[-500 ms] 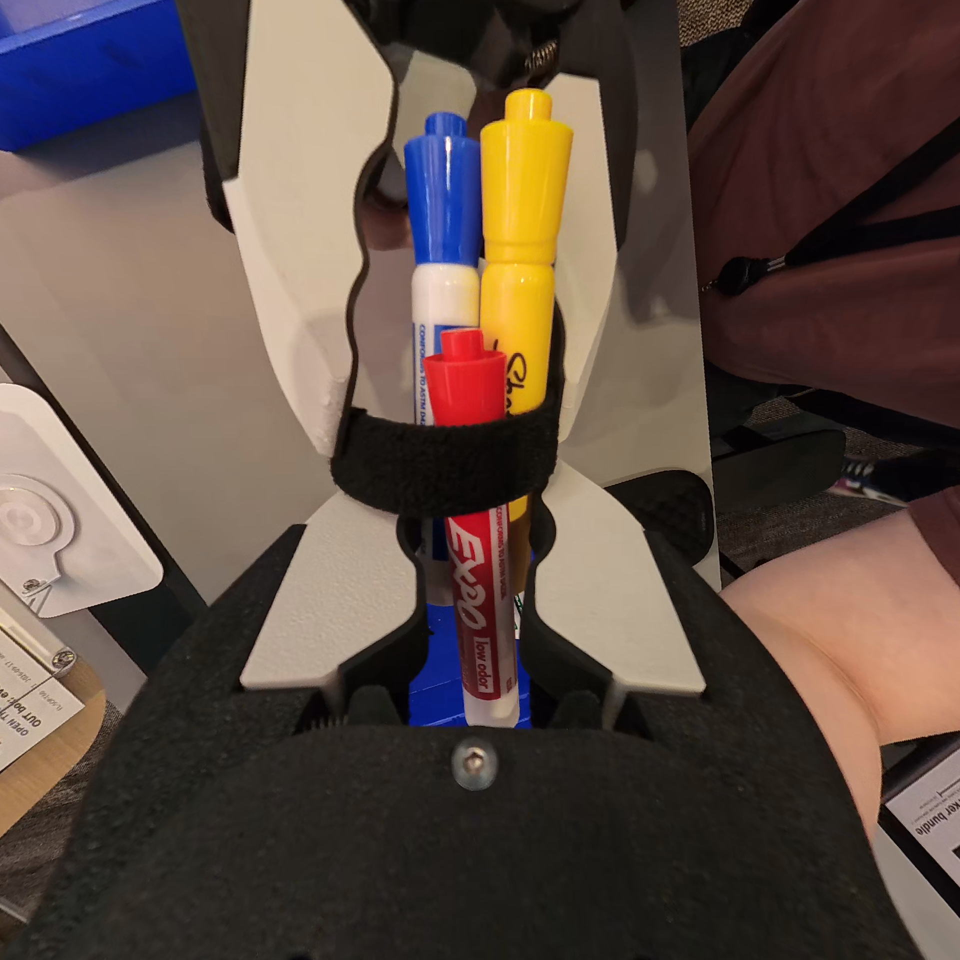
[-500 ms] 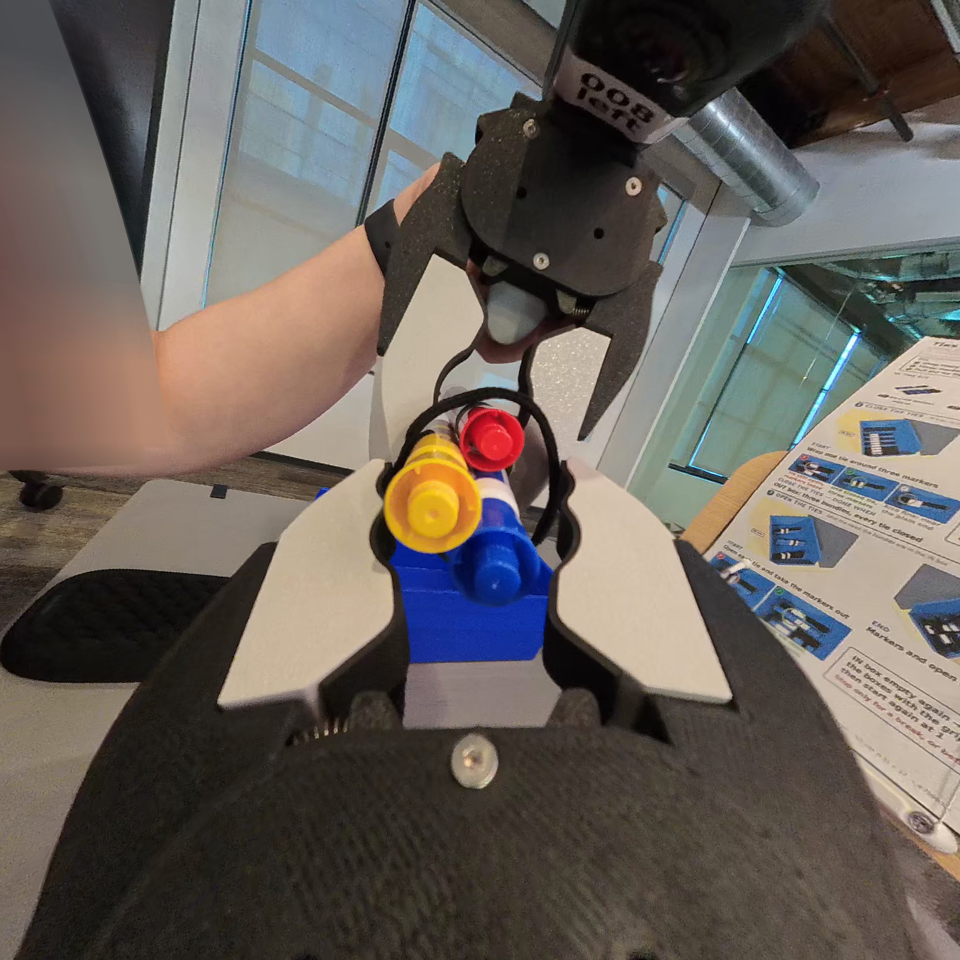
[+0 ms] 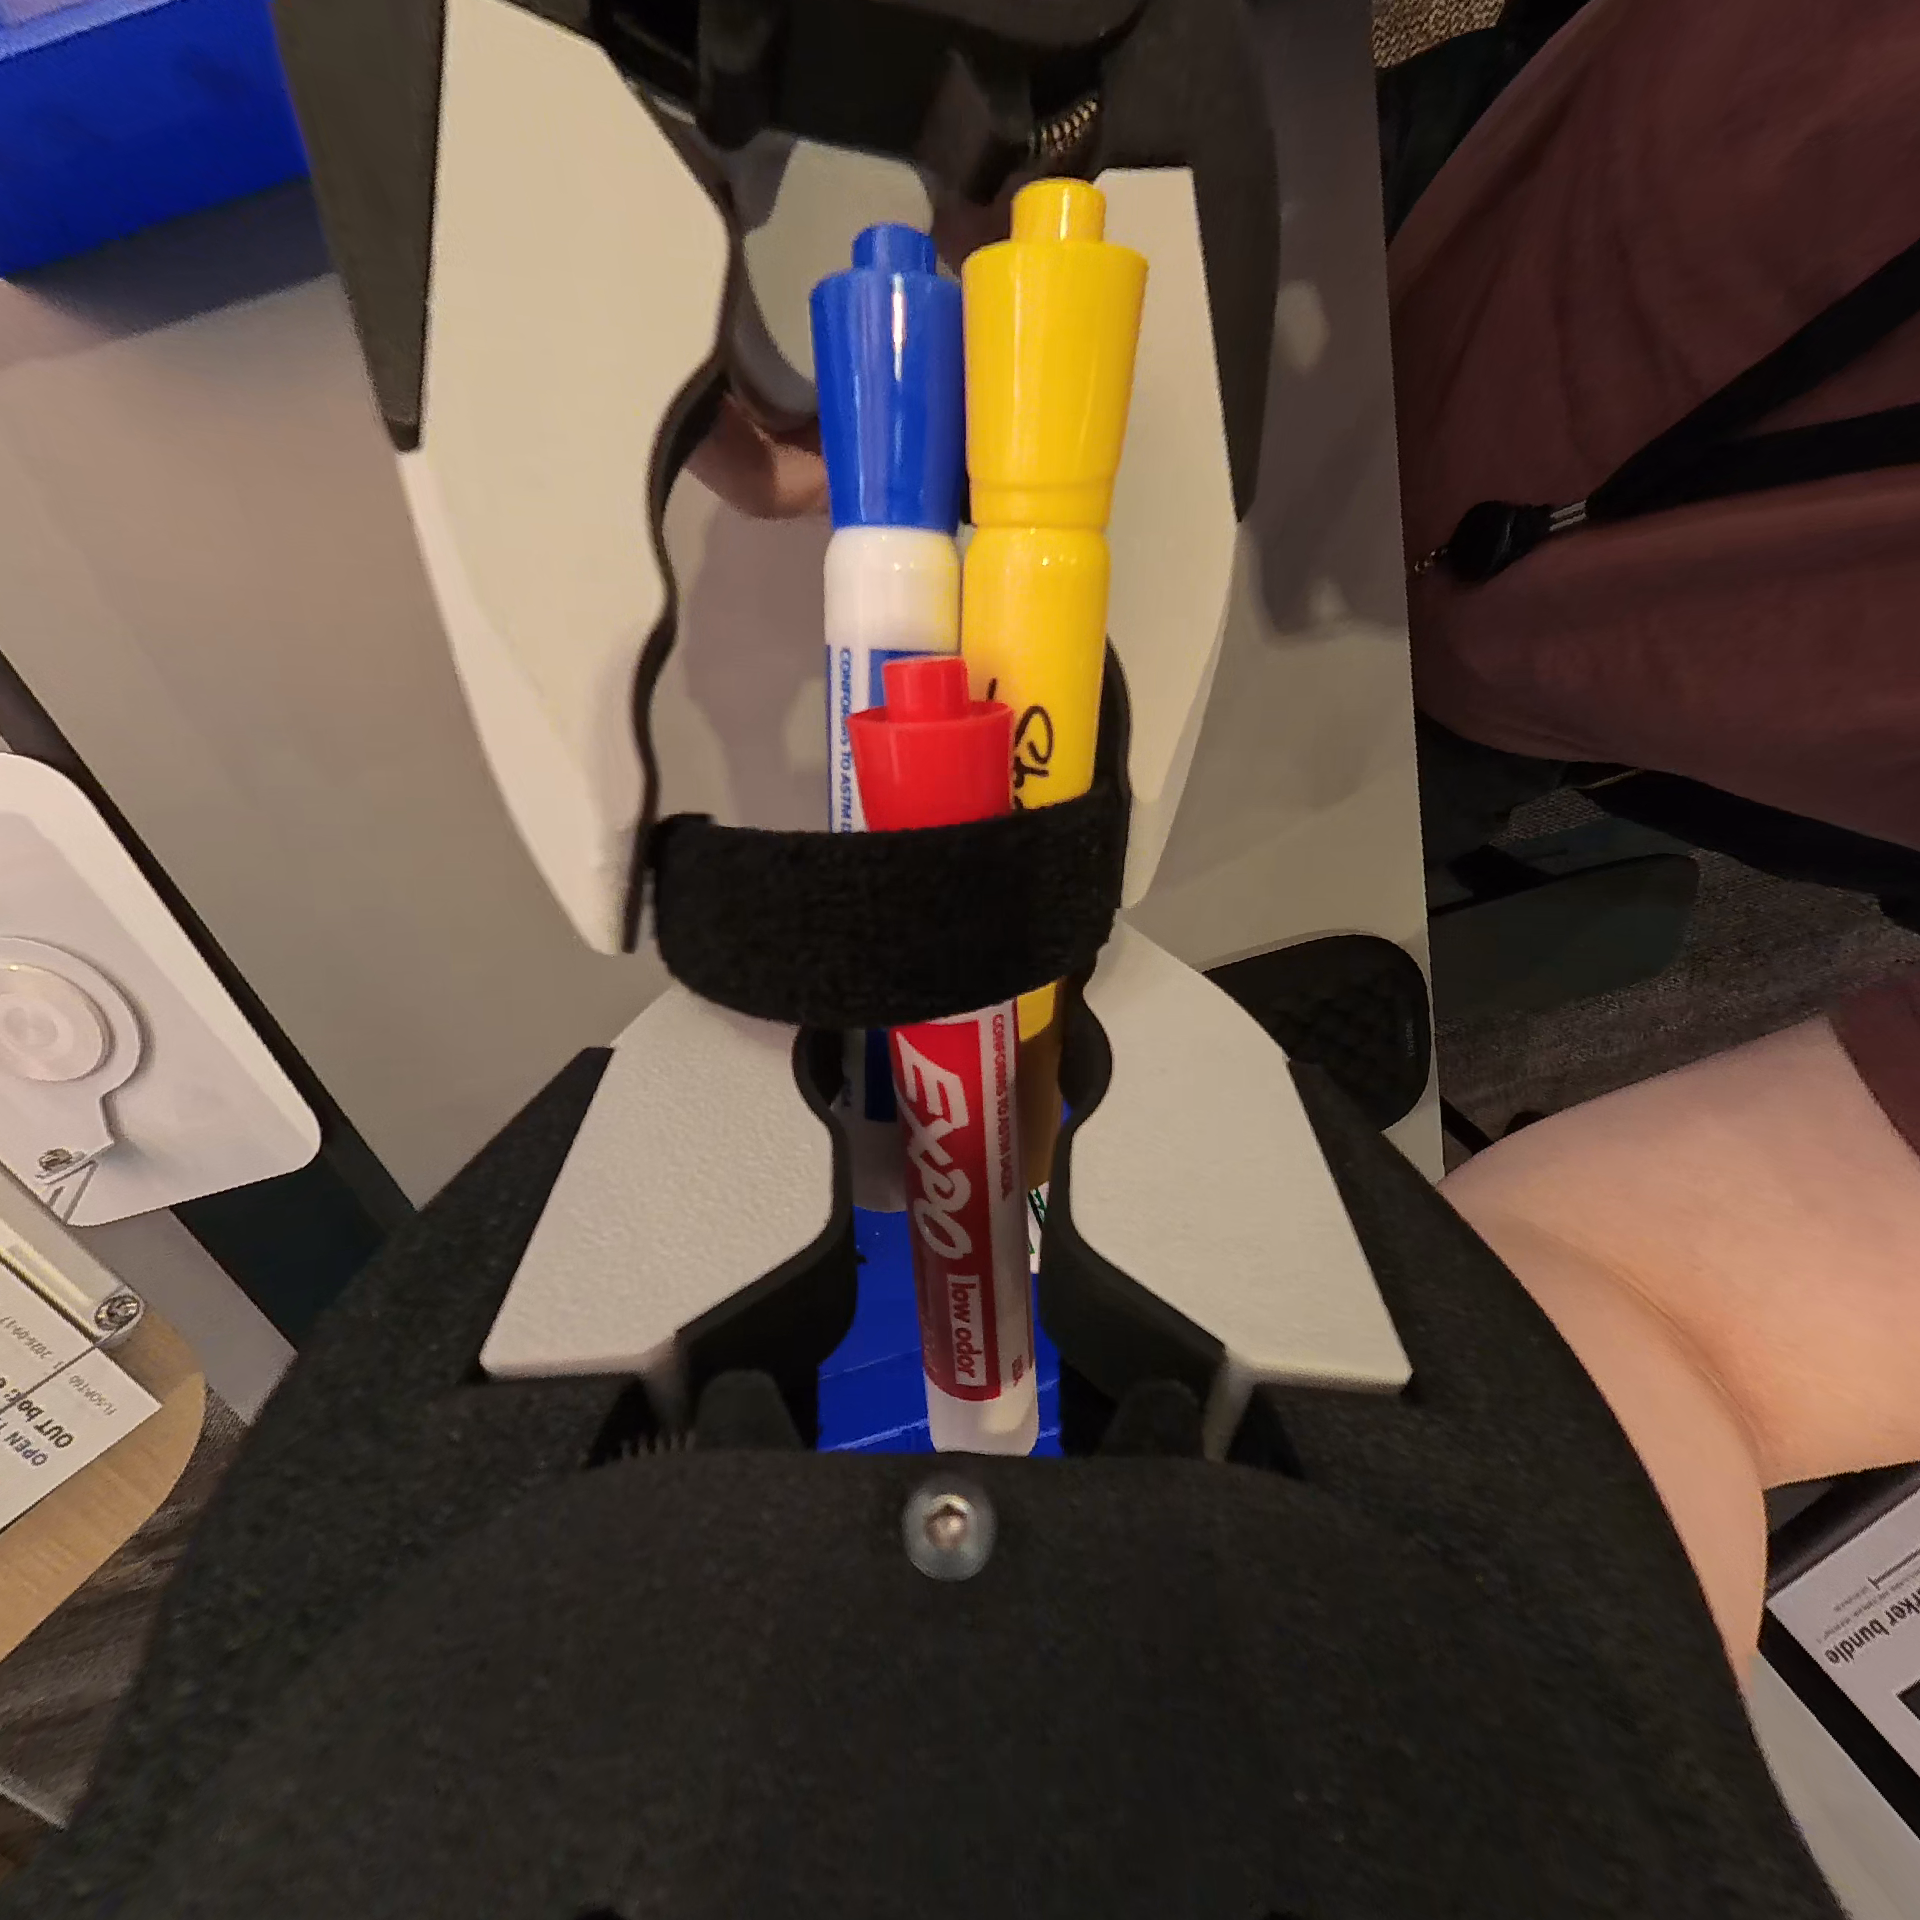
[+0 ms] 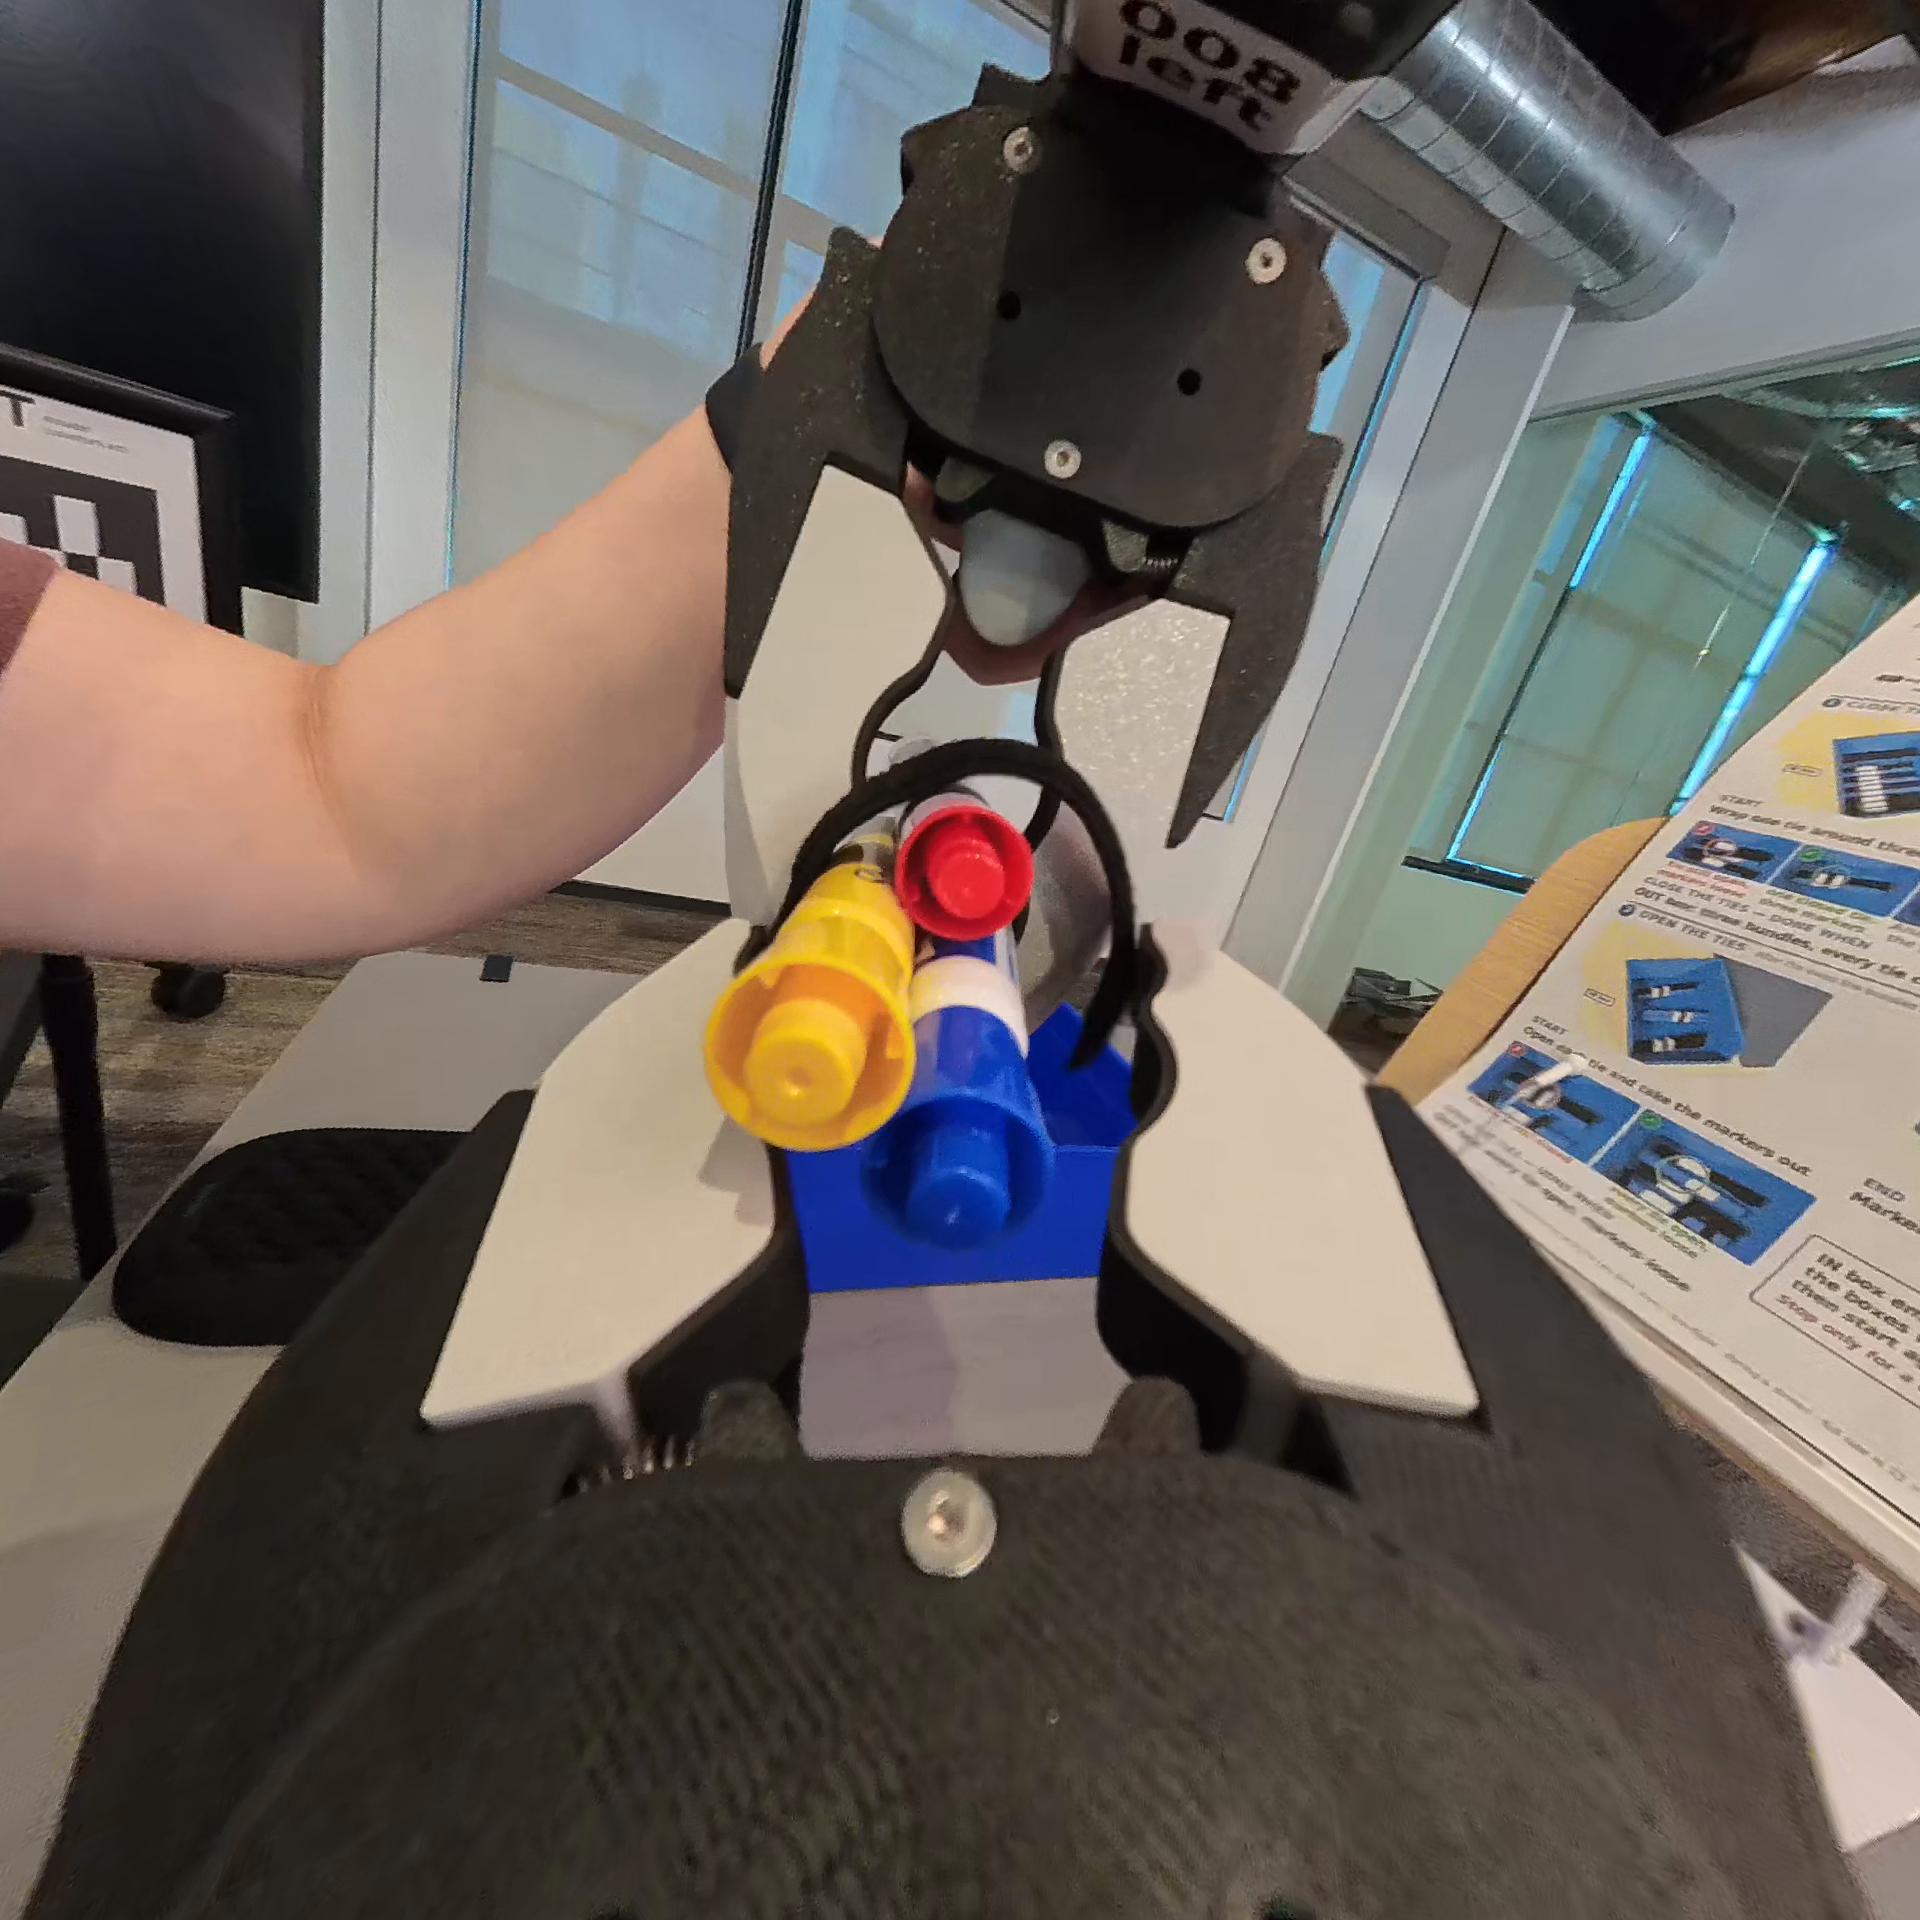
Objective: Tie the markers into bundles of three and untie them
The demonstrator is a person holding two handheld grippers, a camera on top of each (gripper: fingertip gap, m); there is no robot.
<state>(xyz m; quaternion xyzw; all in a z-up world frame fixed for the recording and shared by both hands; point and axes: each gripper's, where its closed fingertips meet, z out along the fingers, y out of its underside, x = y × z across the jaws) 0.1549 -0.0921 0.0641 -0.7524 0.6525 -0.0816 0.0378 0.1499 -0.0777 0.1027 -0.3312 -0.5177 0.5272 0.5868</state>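
While left tongs [image 3: 940,1049] are clamping the markers [image 3: 1039,468], their long axis is running straight into right tongs [image 4: 951,945].
Right tongs are straddling the strap [image 3: 883,914]; whether squeezing, I cannot tell.

We saw glossy plastic markers [image 3: 1039,468], a fuzzy black cloth strap [image 3: 883,914], grainy matt black gripper bodies with smooth white fingers [image 3: 644,1195], a shiny metal screw [image 3: 945,1527], and a glossy paper sheet [image 4: 1714,1039].

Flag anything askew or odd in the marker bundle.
The red marker sits lower than the blue marker and yellow marker, so the caps are uneven. The black strap loops slackly around them, with a gap showing in the right wrist view. No damage.
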